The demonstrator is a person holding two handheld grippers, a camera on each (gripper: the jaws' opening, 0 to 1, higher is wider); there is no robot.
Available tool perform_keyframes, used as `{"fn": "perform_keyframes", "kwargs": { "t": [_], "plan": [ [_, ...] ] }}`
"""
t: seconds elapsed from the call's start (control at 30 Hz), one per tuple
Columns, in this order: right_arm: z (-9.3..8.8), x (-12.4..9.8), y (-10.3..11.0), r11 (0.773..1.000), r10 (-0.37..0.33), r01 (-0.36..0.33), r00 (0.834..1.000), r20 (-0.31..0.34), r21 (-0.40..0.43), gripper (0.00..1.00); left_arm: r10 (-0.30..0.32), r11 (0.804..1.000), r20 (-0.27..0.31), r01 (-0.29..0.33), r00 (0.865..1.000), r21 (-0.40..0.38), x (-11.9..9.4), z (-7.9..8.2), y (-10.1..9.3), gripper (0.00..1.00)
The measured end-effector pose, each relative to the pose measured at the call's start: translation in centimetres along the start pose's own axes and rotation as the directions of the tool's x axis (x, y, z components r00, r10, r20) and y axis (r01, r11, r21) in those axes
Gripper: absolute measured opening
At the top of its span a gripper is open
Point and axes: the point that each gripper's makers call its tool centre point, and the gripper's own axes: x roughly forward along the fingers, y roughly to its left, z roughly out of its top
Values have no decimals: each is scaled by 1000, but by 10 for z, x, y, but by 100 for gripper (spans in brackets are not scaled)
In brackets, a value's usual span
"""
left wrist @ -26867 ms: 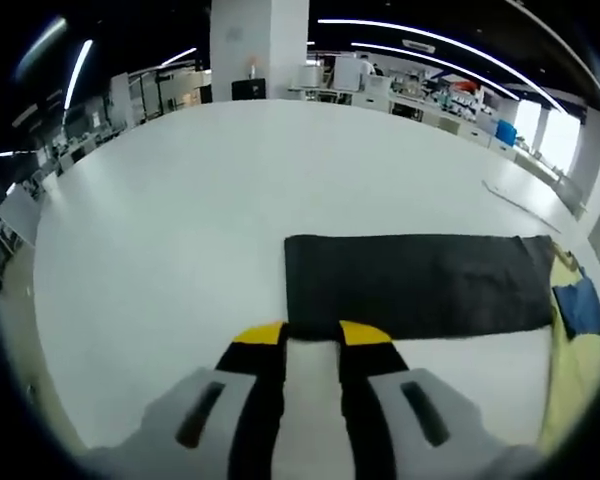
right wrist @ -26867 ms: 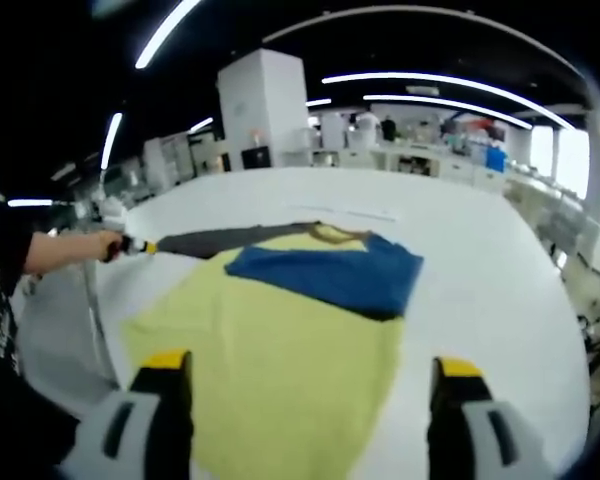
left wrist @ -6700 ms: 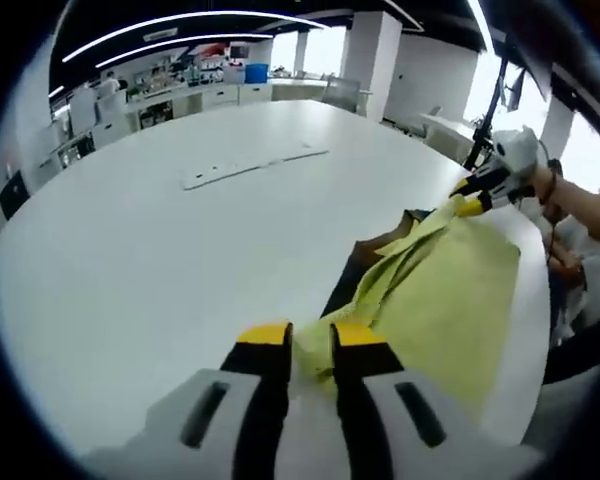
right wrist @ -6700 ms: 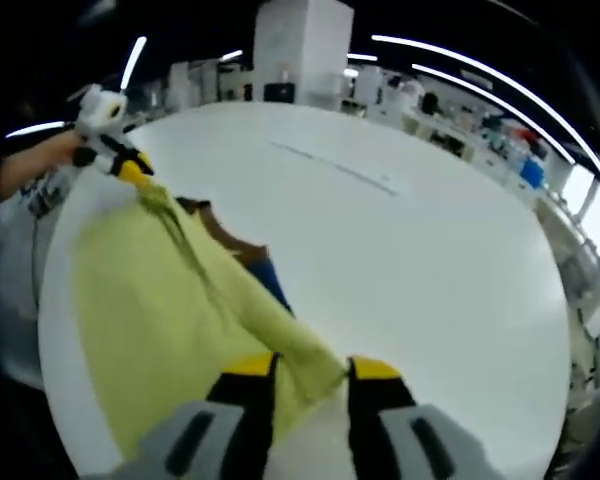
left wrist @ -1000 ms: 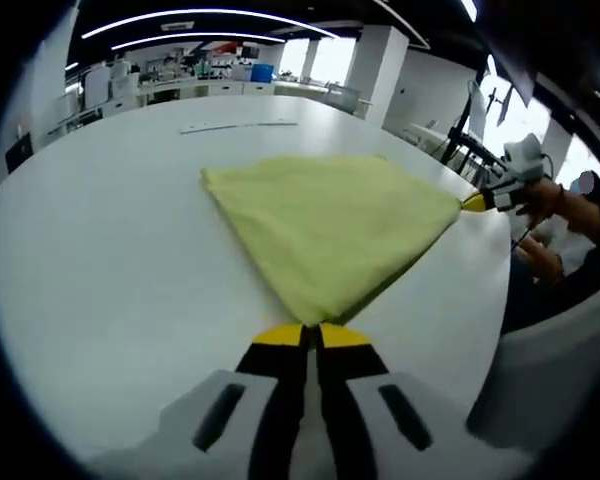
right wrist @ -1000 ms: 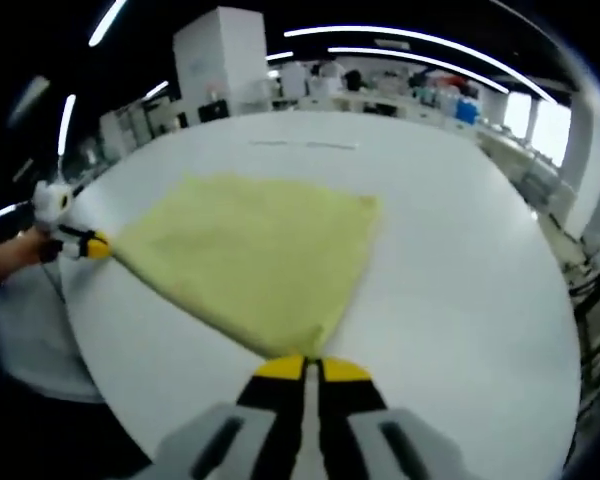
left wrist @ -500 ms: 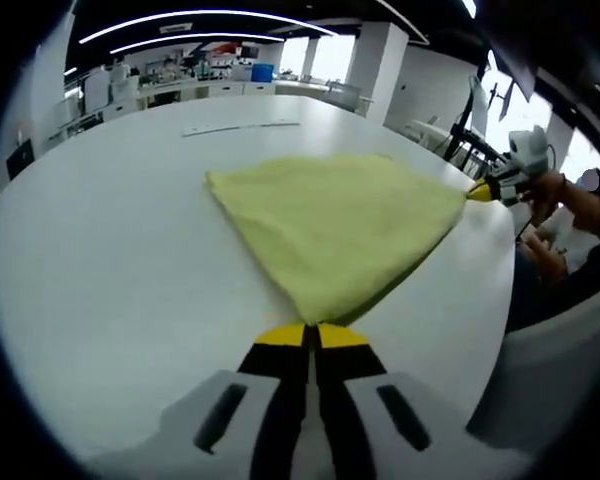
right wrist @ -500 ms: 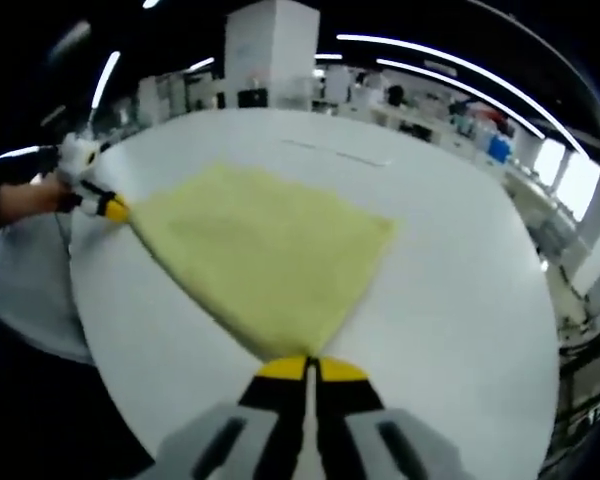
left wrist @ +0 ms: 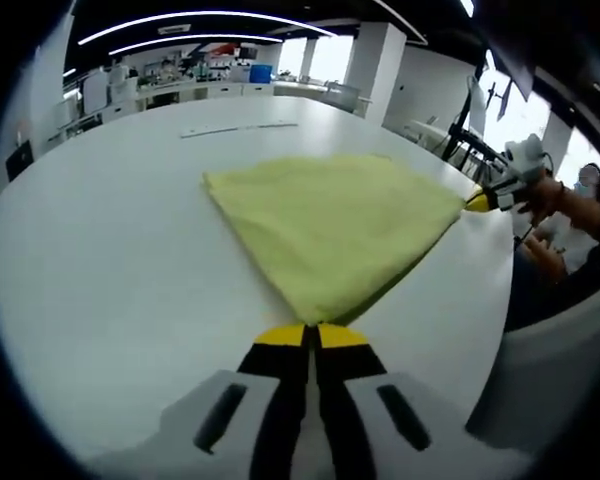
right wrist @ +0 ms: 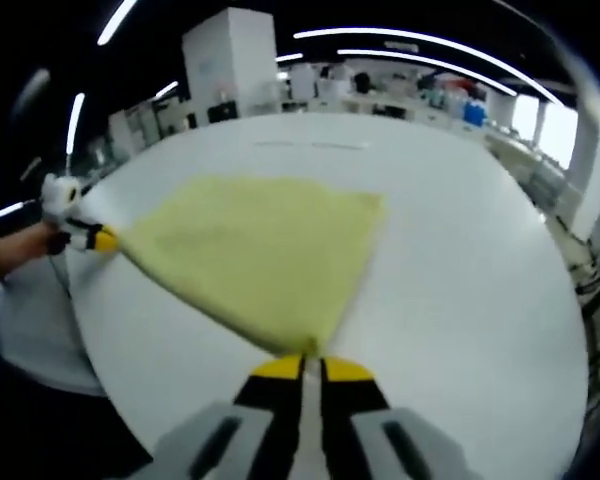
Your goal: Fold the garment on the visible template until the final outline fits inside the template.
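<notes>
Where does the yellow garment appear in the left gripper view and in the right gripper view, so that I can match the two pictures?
Left gripper view: the yellow garment spreads across the centre, one corner in the left claw at the bottom, another in the right claw at the right.
Right gripper view: the yellow garment lies centre-left, one corner in the right claw at the bottom.
Shared landmark: the white table under the garment.

A large white table [left wrist: 100, 250] carries a folded yellow garment [left wrist: 330, 220] spread flat on it.

One yellow garment [left wrist: 335, 225], one white table [left wrist: 110, 260], two claws: left claw [left wrist: 311, 334], right claw [right wrist: 302, 368].
</notes>
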Motion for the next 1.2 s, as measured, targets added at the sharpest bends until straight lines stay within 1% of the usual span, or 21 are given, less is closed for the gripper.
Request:
{"fn": "perform_keyframes", "kwargs": {
  "t": [0.17, 0.3, 0.37, 0.47, 0.53, 0.63, 0.67, 0.7, 0.77, 0.8, 0.87, 0.9, 1.0, 1.1, 1.2],
  "plan": [
    [2, 7, 1, 997, 1, -3, 1000, 24, 83, 1, 0, 1000, 0, 0, 1000, -4, 0, 0, -1, 0],
    [3, 6, -3, 997, -13, 10, 999, 31, 79, 0, -4, 1000, -4, 4, 1000, -1, 0, 0, 0, 0],
    [4, 6, -4, 999, -5, 3, 1000, 29, 43, 0, -4, 1000, -4, 4, 1000, 4, -1, 0, 0, 0],
    [2, 1, -8, 997, 2, -2, 1000, 7, -83, 0, -4, 1000, -9, 4, 1000, 17, -1, 0, -1, 0],
    [5, -3, -9, 992, 6, -6, 1000, 2, -124, 0, -5, 1000, -10, 6, 1000, 20, -1, 0, -1, 0],
    [11, -5, -8, 988, 27, -25, 1000, 12, -151, 0, -7, 1000, -14, 7, 1000, 25, -1, -1, -1, 0],
    [9, -4, -9, 986, 28, -27, 1000, 1, -163, 0, -7, 1000, -15, 7, 1000, 26, -1, -1, -1, 0],
    [5, -2, -11, 980, 22, -27, 999, -28, -197, 0, -6, 1000, -17, 6, 1000, 26, -1, -2, 0, 0],
    [-3, -2, -13, 968, -14, -4, 997, -72, -250, 0, -5, 1000, -18, 6, 1000, 26, -1, -3, 1, 0],
    [-7, -1, -14, 966, -18, -4, 996, -83, -259, 0, -4, 1000, -18, 4, 1000, 28, 0, -4, 3, 0],
    [-4, 0, -7, 979, 27, -36, 999, -47, -200, 0, -4, 1000, -18, 4, 1000, 30, 0, -4, 2, 0],
    [-3, 0, -4, 982, 47, -52, 998, -31, -180, 0, -4, 999, -18, 5, 1000, 33, 0, -4, 1, 0],
    [-6, -1, -6, 981, 30, -39, 998, -47, -190, 0, 0, 999, -21, 1, 1000, 41, -1, -4, 2, 0],
    [-6, -3, -6, 982, 31, -40, 998, -53, -183, 0, 5, 999, -17, -4, 1000, 44, -1, -2, 0, 0],
    [-2, -5, -4, 990, 45, -49, 998, -33, -132, 0, 10, 999, -11, -9, 1000, 48, -1, -2, 2, 0]
  ]
}}
